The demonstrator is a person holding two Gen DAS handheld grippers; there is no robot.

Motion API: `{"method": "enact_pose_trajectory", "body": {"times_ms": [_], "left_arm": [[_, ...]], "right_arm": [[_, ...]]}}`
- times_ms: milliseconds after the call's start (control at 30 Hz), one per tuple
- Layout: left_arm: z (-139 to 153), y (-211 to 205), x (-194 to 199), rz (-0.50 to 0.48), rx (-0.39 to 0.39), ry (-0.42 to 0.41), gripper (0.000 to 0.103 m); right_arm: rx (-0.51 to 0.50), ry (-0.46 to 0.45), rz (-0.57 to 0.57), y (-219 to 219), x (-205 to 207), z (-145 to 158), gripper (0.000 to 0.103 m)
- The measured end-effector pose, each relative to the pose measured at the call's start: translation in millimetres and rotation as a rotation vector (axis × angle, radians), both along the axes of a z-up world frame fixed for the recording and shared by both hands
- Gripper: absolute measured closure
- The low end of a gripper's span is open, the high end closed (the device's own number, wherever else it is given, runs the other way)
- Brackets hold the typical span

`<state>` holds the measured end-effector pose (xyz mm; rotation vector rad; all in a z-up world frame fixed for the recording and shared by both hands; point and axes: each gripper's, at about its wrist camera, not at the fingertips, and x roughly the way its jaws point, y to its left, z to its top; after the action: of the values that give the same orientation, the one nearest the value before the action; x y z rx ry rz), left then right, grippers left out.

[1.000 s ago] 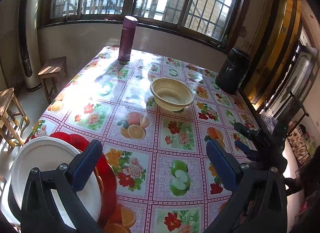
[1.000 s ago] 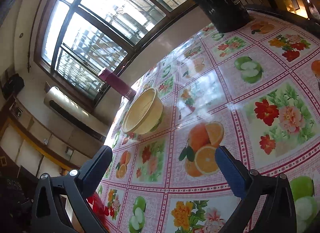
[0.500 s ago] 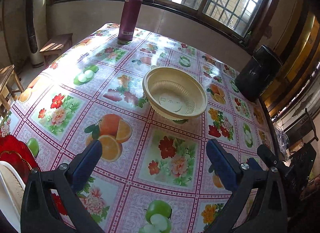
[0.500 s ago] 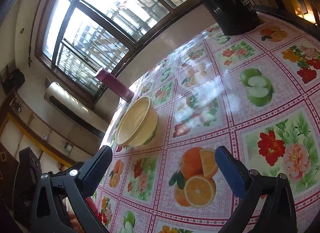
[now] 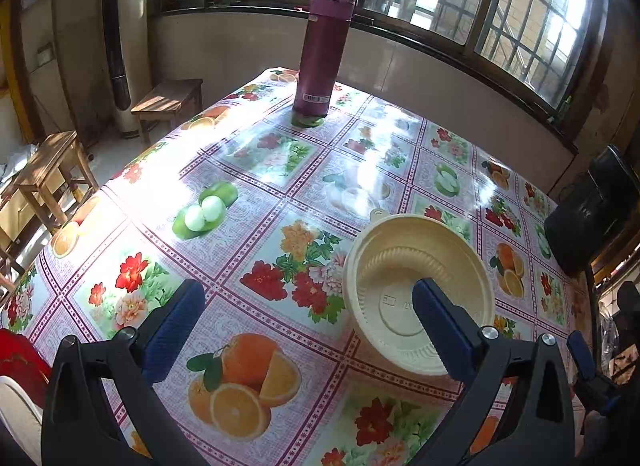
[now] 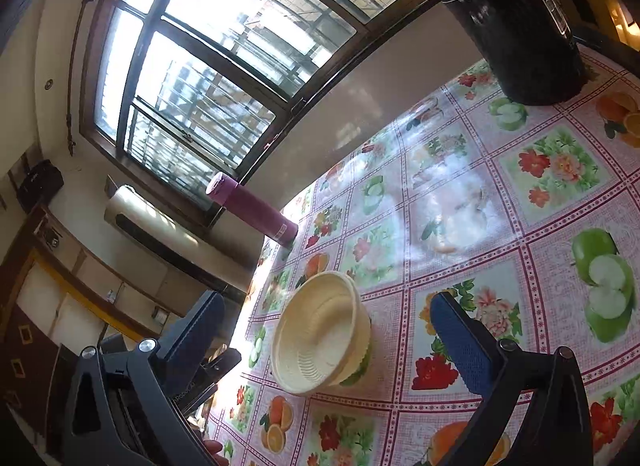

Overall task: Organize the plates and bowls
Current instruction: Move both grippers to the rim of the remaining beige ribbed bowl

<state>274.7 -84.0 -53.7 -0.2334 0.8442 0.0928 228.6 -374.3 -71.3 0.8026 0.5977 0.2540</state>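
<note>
A cream plastic bowl stands upright on the fruit-and-flower tablecloth; it also shows in the right wrist view. My left gripper is open and empty, and its right finger overlaps the bowl's inside. My right gripper is open and empty, with the bowl seen between its jaws. A red plate and a white plate show at the lower left edge of the left wrist view.
A purple flask stands at the far table edge, also in the right wrist view. A black bin sits on the table's right side. Wooden stools stand left of the table.
Both grippers have moved closer to the cream bowl. The left one shifted forward, so the plates slid to the frame's lower left edge. Both stay open.
</note>
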Motion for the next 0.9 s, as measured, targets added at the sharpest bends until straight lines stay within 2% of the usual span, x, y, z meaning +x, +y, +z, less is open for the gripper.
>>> {"method": "enact_pose_trajectory", "body": {"times_ms": [67,233,400,633,833,900], "left_arm": [[-10.4,1.1,5.9,0.009,-0.001,0.017,0.000],[-25.9,2.6,18.6,0.018,-0.051,0.046,0.000],[-39.7,-1.8,30.3,-0.007,-0.073,0.078,0.000],[-46.3,-12.1,30.9,-0.064,-0.008,0.073,0.000],[-47.4,-18.1,32.6,-0.094,0.018,0.063,0.000],[-48.2,-16.8,34.1,-0.100,0.016,0.062,0.000]], "right_arm": [[-0.016,0.035,0.000,8.0,15.0,-9.5,0.000],[0.017,0.104,0.024,24.7,41.8,-41.9,0.000],[-0.009,0.100,0.023,34.2,58.3,-47.8,0.000],[-0.014,0.121,0.051,40.3,68.8,-56.9,0.000],[-0.004,0.137,0.063,42.4,71.8,-64.9,0.000],[-0.028,0.133,0.062,45.8,71.0,-63.5,0.000]]}}
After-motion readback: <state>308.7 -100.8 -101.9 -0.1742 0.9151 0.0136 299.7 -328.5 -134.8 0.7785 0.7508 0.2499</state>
